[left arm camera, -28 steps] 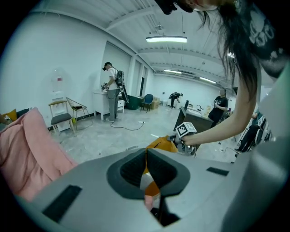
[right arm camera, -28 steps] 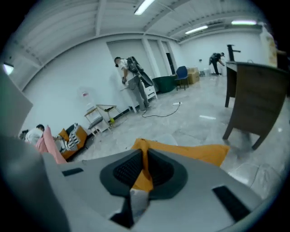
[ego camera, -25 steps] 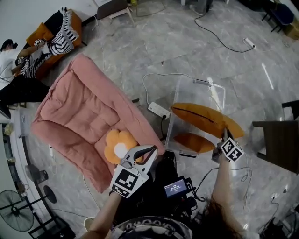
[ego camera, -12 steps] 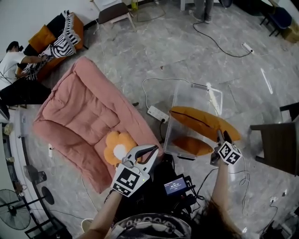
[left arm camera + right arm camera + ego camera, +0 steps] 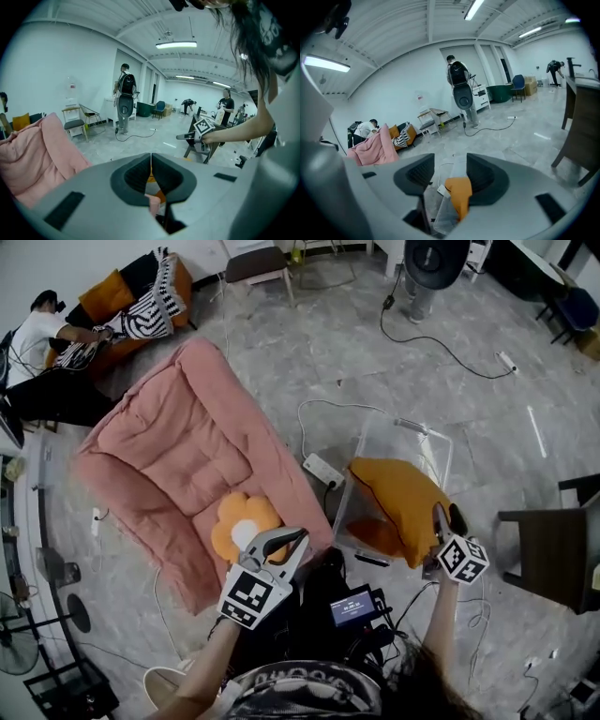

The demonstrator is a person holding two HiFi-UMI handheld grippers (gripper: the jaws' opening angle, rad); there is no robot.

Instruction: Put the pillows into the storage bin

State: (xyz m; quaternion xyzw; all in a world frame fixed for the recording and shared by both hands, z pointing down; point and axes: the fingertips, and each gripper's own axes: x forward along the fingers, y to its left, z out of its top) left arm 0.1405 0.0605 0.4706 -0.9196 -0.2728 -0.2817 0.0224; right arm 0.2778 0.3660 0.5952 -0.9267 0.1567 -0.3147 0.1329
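Orange fabric pillow (image 5: 403, 507) slumped in clear bin (image 5: 413, 431); right tongs (image 5: 447, 517) just opening, nothing gripped; left tongs (image 5: 281, 542) closed, empty, beside flower-shaped pillow (image 5: 246, 524) on quilted pink cushion (image 5: 178, 446).

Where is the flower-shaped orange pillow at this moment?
In the head view the flower pillow lies left of centre, on the near edge of the pink mat, right beside the left tongs and left of the clear bin.

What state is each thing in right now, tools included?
left tool: shut, empty.
right tool: open, jaws just opened, gripping nothing.
orange pillow: leaning tilted inside the storage bin.
storage bin: open-topped, holding the orange pillow.
flower pillow: lying on the pink cushion, outside the bin.
pink cushion: spread on the floor.
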